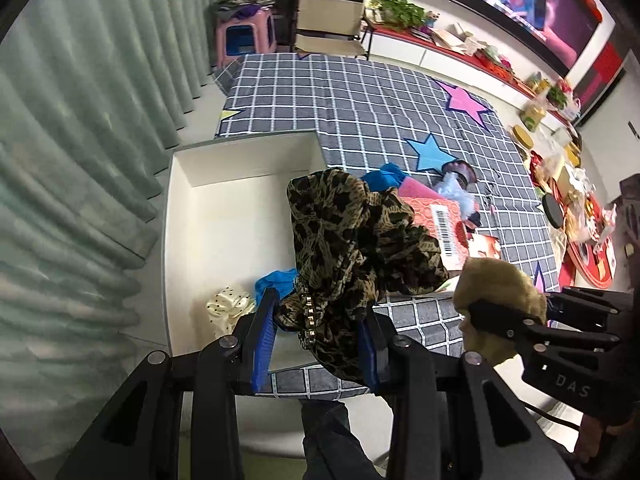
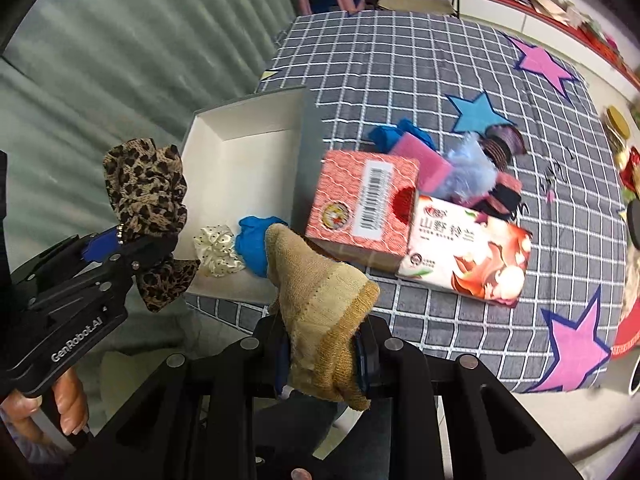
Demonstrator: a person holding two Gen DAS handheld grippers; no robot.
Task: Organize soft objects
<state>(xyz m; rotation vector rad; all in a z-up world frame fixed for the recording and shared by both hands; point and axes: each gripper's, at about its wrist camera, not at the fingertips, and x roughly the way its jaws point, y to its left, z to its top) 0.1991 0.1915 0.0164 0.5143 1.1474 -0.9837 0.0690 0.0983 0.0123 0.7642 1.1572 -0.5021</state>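
Left gripper (image 1: 316, 340) is clamped on the leopard-print scrunchie (image 1: 352, 248), its blue pads (image 1: 262, 340) pinching the fabric by the small metal chain, the ruffles billowing up ahead of the fingers. Just beyond and below those fingers sits the white box (image 1: 180, 216), open-topped, on the near corner of the checked tablecloth (image 1: 360, 96). Inside it, close to the gripper's tips, lie a blue cloth (image 1: 276, 280) and a cream polka-dot scrunchie (image 1: 230, 304), touching each other.

Right gripper (image 2: 322, 356) has its jaws squeezed tight on a tan knitted sock (image 2: 320, 304), which stands up between them and leans toward the box's near edge. Ahead of it, just past the sock, a red patterned tissue box (image 2: 360, 204) rests against a white floral tissue pack (image 2: 468, 252). Farther out, a heap: blue fabric, a pink sponge (image 2: 424, 160), a pale blue fluffy piece (image 2: 470, 168).

A hand (image 2: 60, 404) grips the left tool's handle at the lower left.
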